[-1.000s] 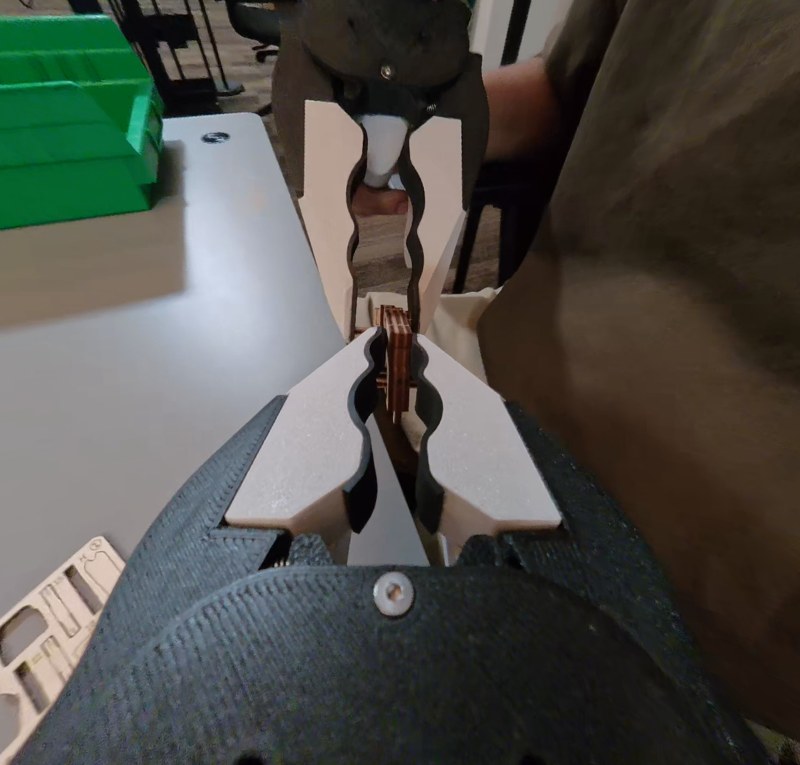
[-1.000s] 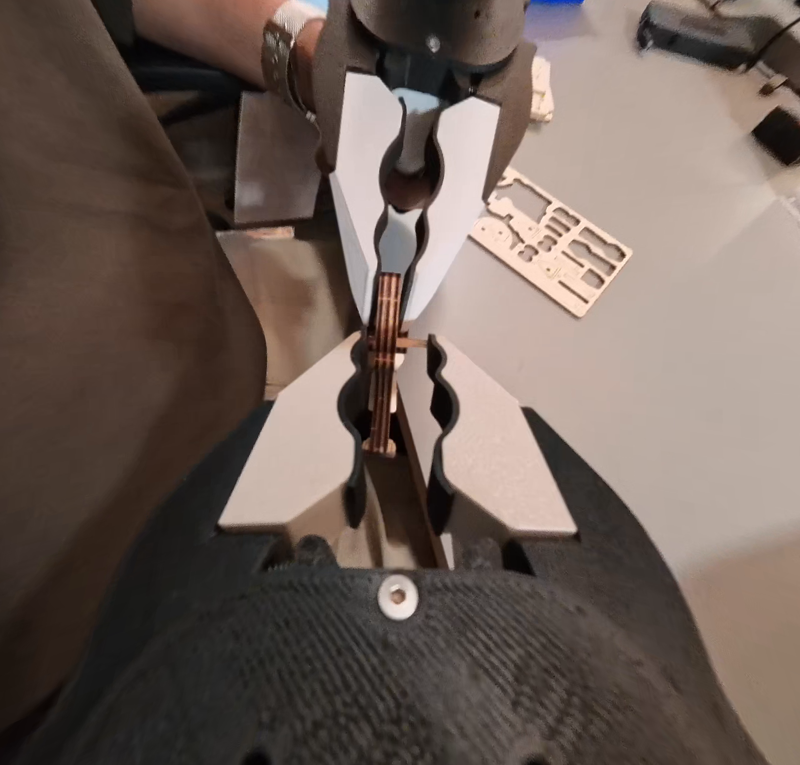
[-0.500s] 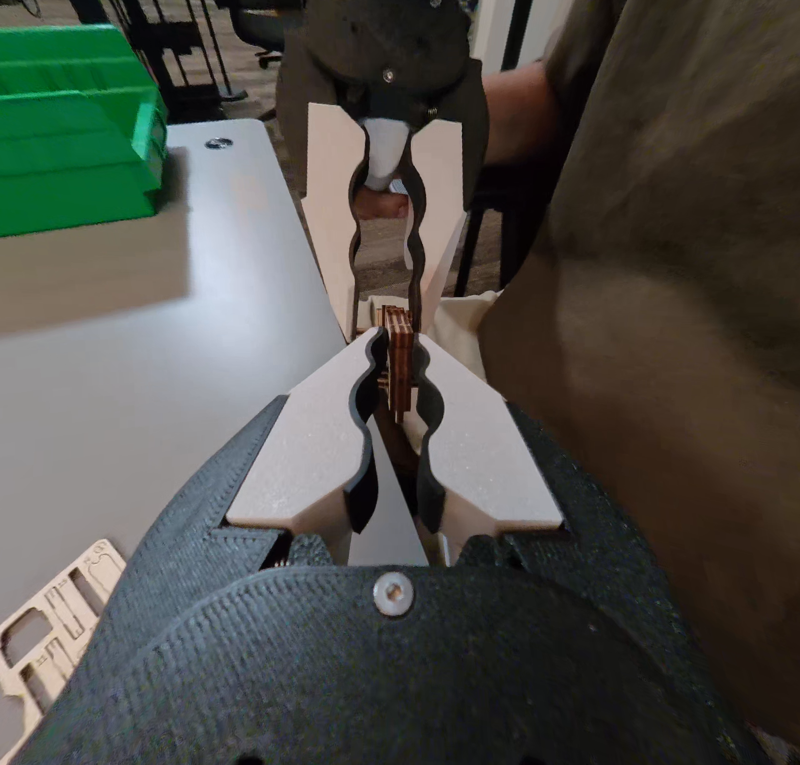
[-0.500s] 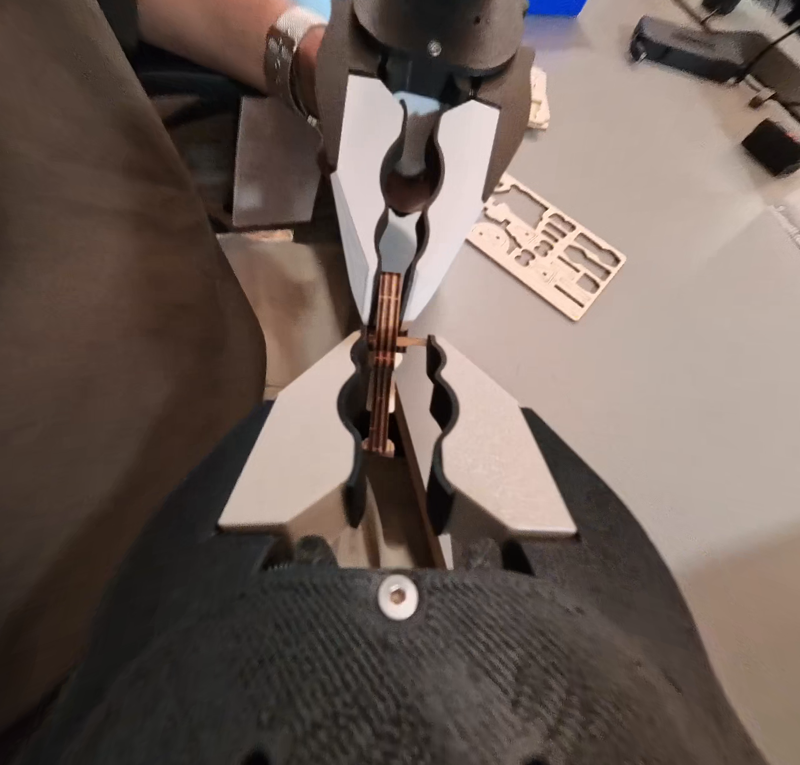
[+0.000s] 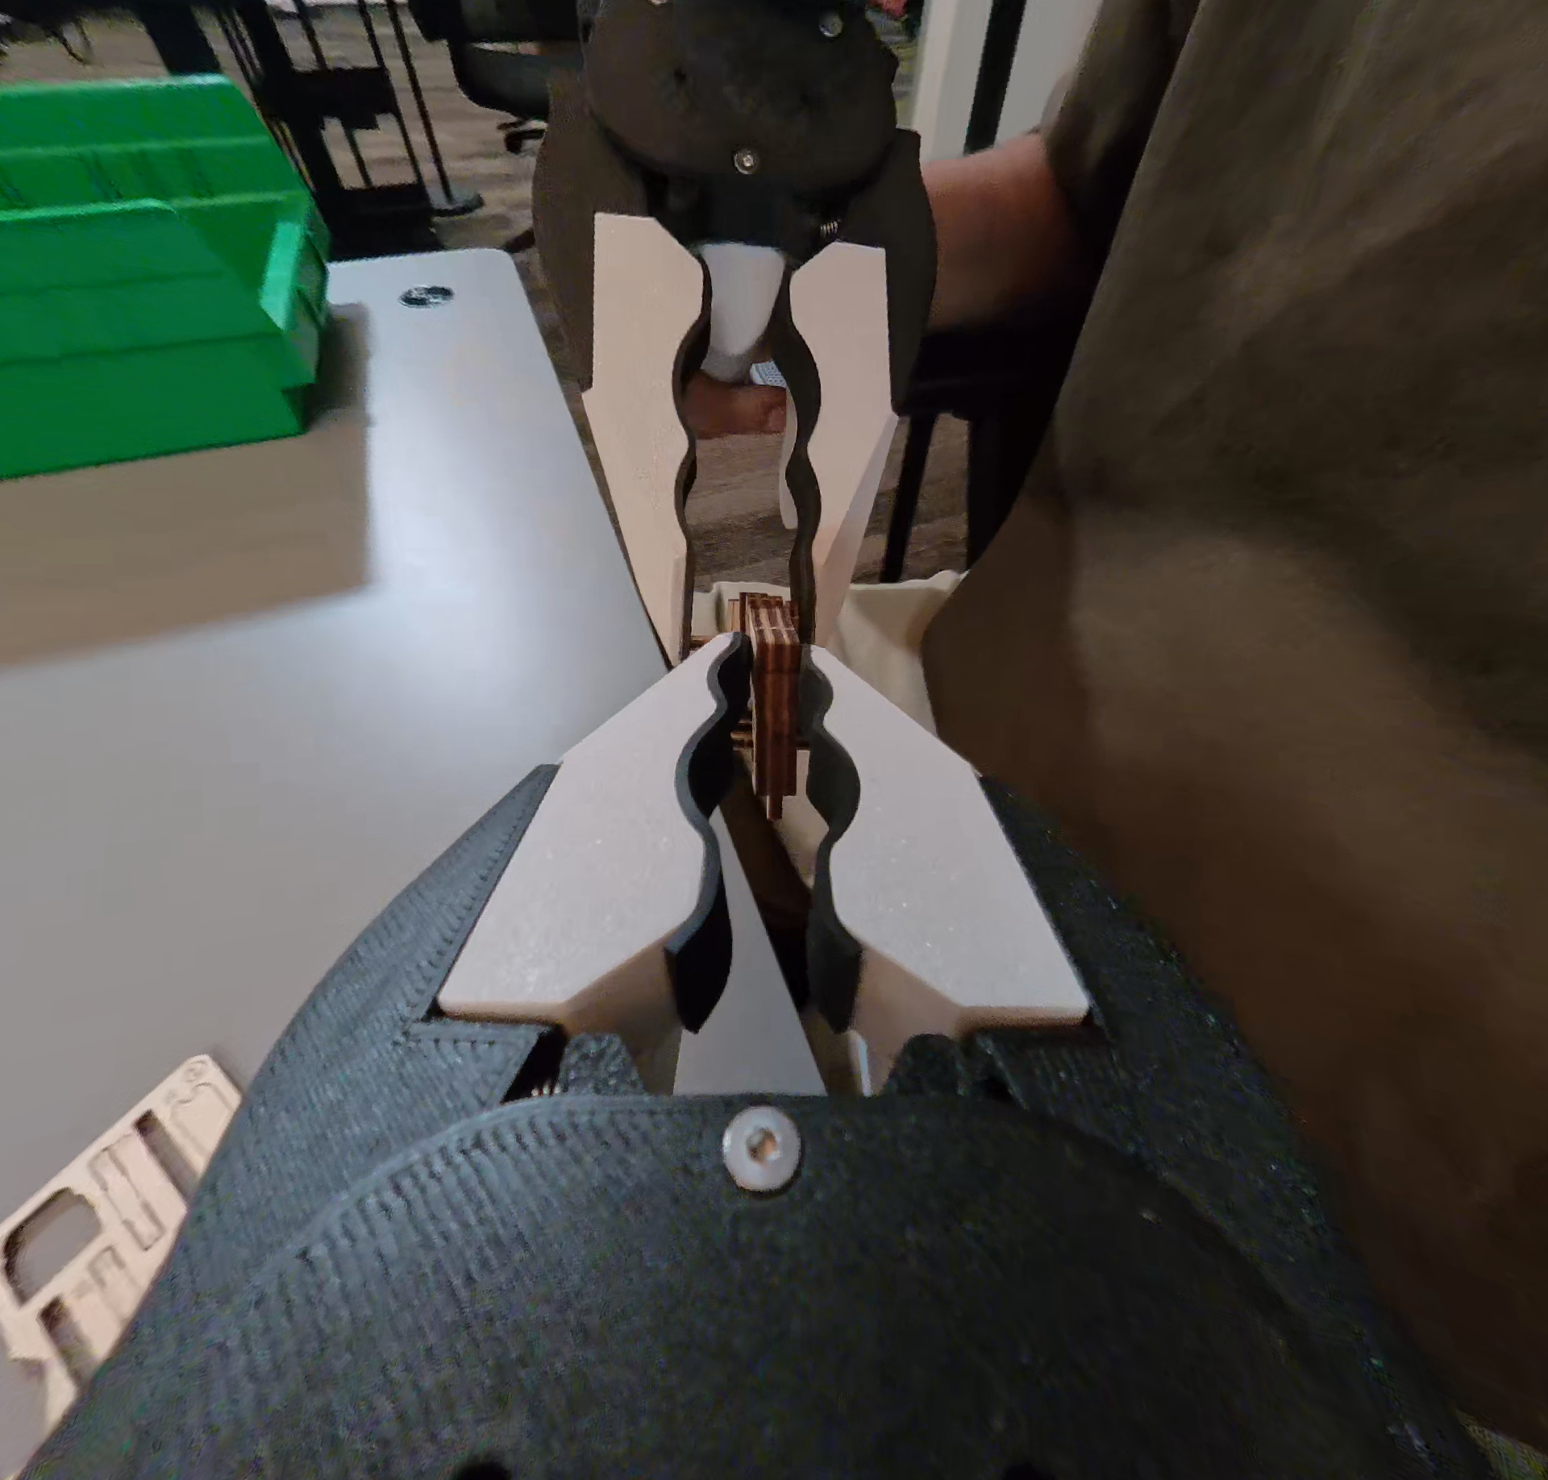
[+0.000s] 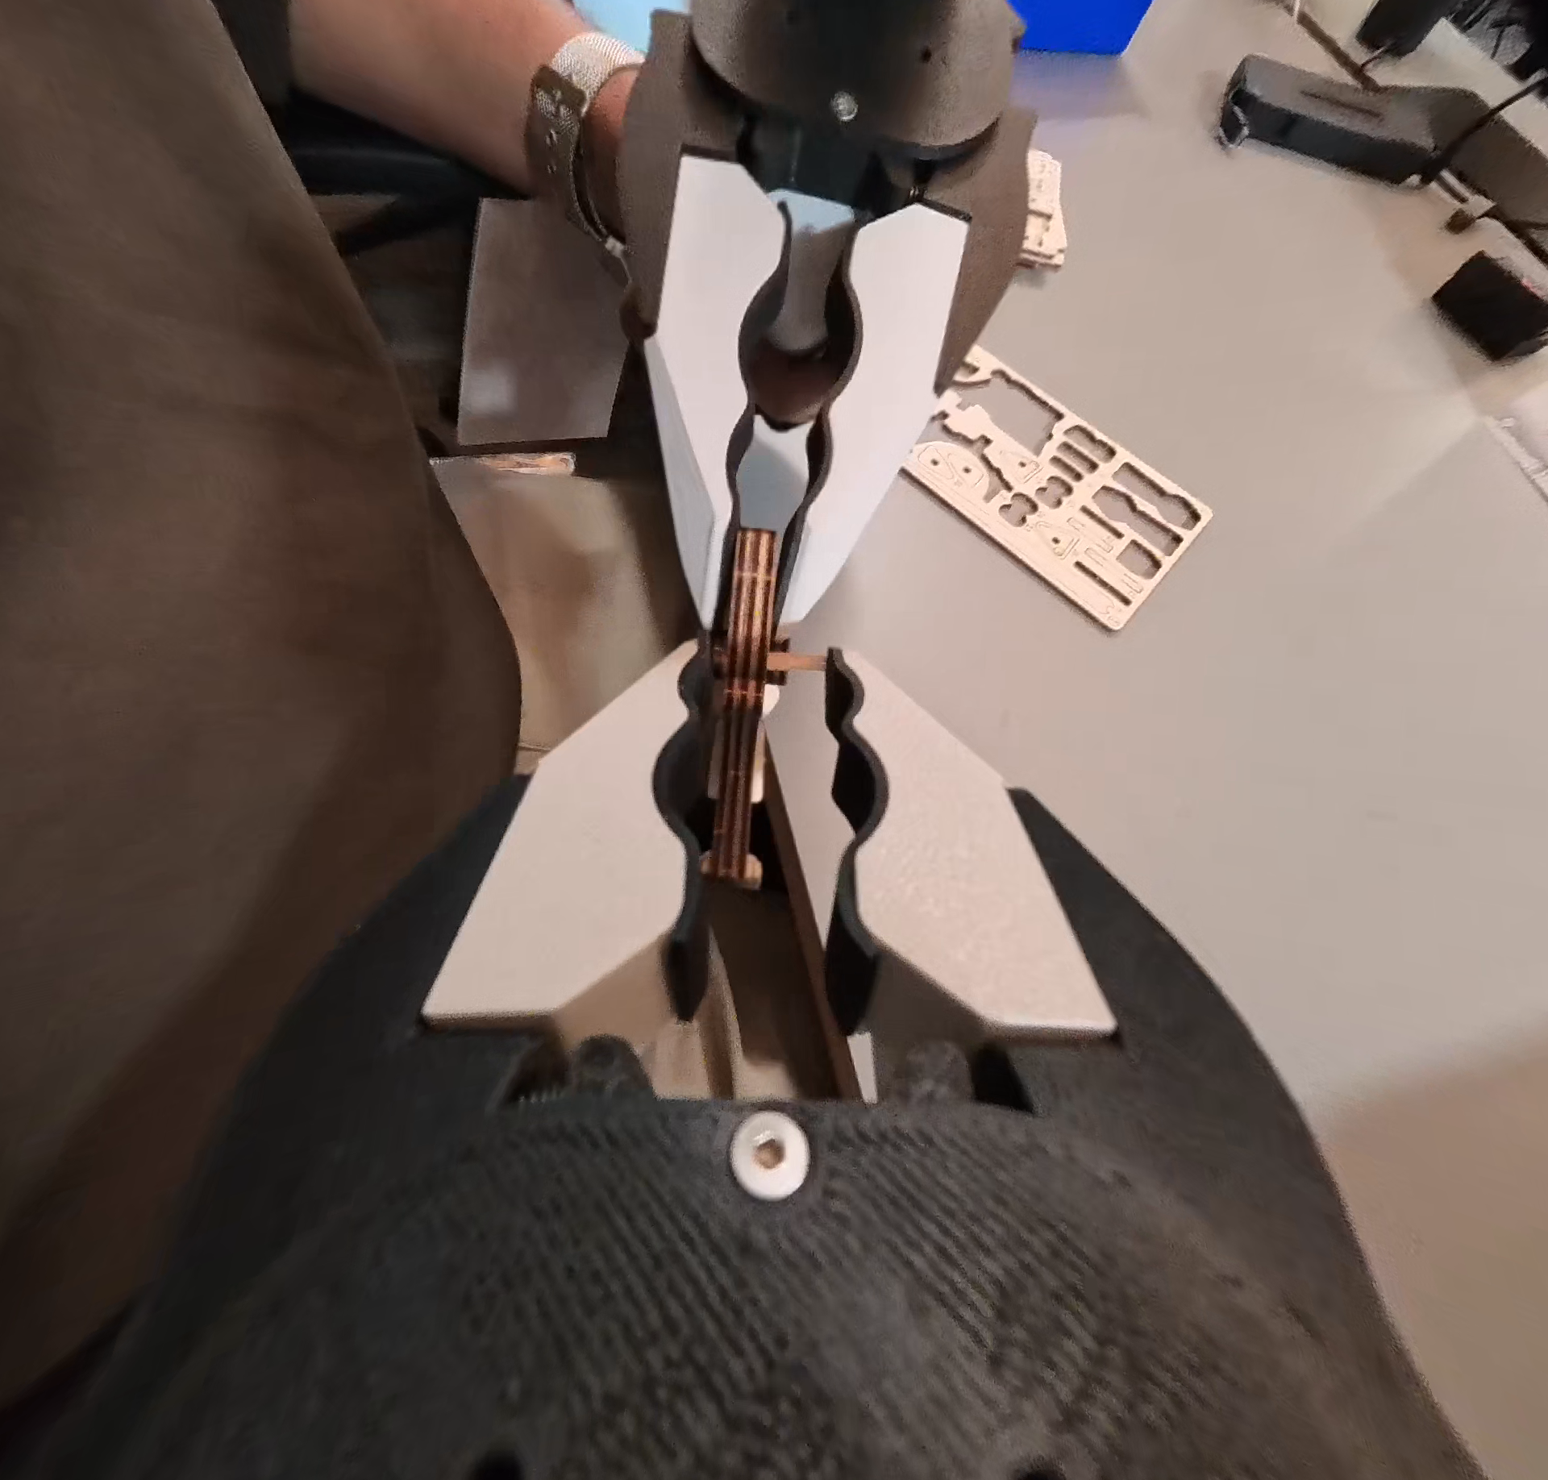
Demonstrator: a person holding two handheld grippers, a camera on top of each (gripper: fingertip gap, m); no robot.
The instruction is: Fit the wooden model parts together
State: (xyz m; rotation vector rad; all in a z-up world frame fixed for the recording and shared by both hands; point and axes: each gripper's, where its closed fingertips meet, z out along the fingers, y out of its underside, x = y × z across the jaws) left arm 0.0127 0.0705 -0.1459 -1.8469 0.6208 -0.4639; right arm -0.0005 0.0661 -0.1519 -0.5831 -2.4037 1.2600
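Still no visible change: our left gripper (image 5: 775, 678) clamps the wooden stack (image 5: 772, 690); right gripper (image 6: 766, 661) brackets it, jaws apart.

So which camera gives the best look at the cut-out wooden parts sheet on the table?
The right wrist view: the wooden sheet lies almost whole on the grey table, its punched-out holes clear. The left wrist view catches only one corner of a sheet at the lower left edge, mostly hidden behind the gripper body.
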